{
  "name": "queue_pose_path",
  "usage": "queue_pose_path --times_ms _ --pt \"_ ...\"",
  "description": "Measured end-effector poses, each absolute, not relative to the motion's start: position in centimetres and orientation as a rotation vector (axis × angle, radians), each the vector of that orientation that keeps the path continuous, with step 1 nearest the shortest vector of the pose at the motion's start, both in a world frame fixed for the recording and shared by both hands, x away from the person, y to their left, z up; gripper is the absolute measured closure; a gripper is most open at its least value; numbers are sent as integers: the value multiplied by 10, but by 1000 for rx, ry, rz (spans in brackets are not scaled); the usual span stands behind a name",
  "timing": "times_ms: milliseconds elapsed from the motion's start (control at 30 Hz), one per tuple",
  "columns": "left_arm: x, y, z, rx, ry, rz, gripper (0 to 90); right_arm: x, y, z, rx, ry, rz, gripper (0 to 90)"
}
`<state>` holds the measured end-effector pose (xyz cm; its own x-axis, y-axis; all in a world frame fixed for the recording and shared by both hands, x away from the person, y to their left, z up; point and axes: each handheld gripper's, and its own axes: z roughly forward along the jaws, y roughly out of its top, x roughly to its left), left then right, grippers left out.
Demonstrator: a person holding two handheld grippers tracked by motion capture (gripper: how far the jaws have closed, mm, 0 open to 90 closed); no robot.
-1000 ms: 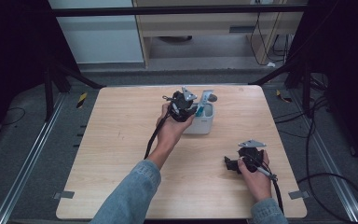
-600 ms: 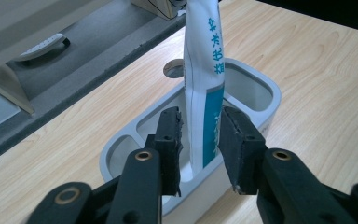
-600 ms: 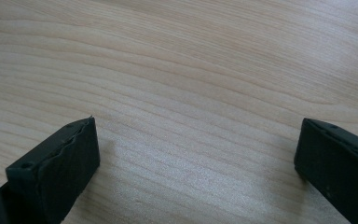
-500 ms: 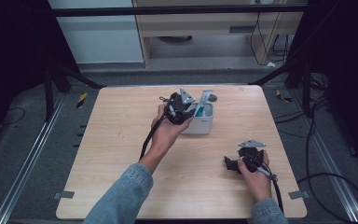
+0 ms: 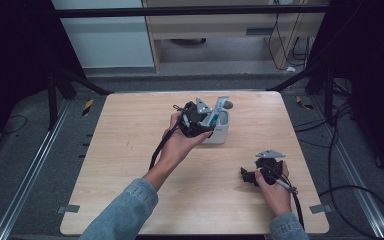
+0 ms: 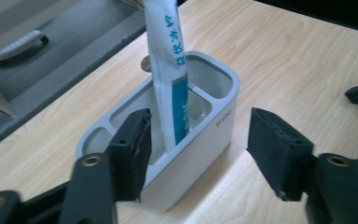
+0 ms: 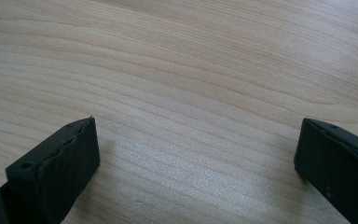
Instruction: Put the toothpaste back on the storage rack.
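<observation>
A: How does the left gripper (image 6: pixel 196 154) stand?
B: Spread wide, gripping nothing; the white holder (image 6: pixel 200 140) sits just ahead of it, partly between the jaws; the toothpaste tube (image 6: pixel 170 70) stands upright in the holder's middle compartment, beyond the jaws.
A: The right gripper (image 7: pixel 193 163)?
B: Also released, low over bare table (image 7: pixel 191 70).

Tall white toothpaste tube (image 6: pixel 170 70), teal band, blue lettering. Pale grey plastic compartment holder (image 6: pixel 200 140). Light wood-grain tabletop (image 7: pixel 191 70). Black gripper jaws. Blue denim sleeve (image 5: pixel 125 210).
</observation>
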<state>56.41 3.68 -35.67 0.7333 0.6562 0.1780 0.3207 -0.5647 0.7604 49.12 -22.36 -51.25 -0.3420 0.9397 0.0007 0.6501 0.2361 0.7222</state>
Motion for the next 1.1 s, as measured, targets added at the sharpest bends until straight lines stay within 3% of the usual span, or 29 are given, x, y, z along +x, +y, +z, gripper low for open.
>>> queue_pose_path --times_ms 500,1100 --pt "542 48 -351 2268 701 526 164 491 -224 -513 1451 2076 886 4" --pt "528 97 -354 2303 756 482 89 491 -223 -513 1460 2071 886 4"
